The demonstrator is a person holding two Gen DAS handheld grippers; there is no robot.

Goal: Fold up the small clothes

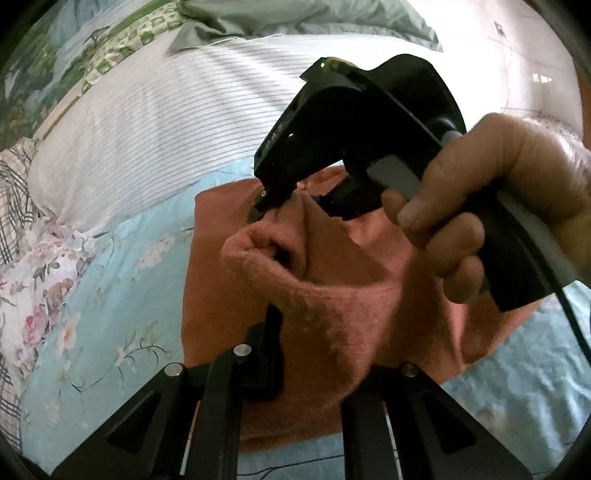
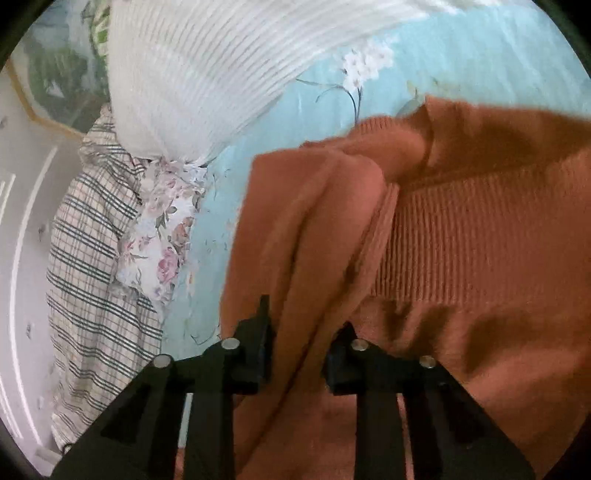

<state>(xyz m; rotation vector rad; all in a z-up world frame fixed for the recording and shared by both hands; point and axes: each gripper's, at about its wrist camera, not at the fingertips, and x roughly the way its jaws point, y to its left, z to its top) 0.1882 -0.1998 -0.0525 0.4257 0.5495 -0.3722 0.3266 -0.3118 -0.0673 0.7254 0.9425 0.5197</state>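
Observation:
An orange knit sweater [image 1: 332, 295] lies on the light blue floral bedsheet [image 1: 122, 288]. My left gripper [image 1: 317, 343] is shut on a lifted fold of it; the cloth hides the right finger. In the left wrist view my right gripper [image 1: 273, 210], held by a hand [image 1: 491, 206], pinches another raised part of the same sweater just beyond. In the right wrist view my right gripper [image 2: 303, 332] is shut on a bunched fold of the sweater [image 2: 461, 240], whose ribbed band shows to the right.
A white striped pillow [image 1: 155, 122] lies at the back. A floral cloth [image 1: 33, 277] and a plaid cloth [image 2: 92, 258] lie at the left edge of the bed. A grey-green cover [image 1: 295, 18] is at the far back.

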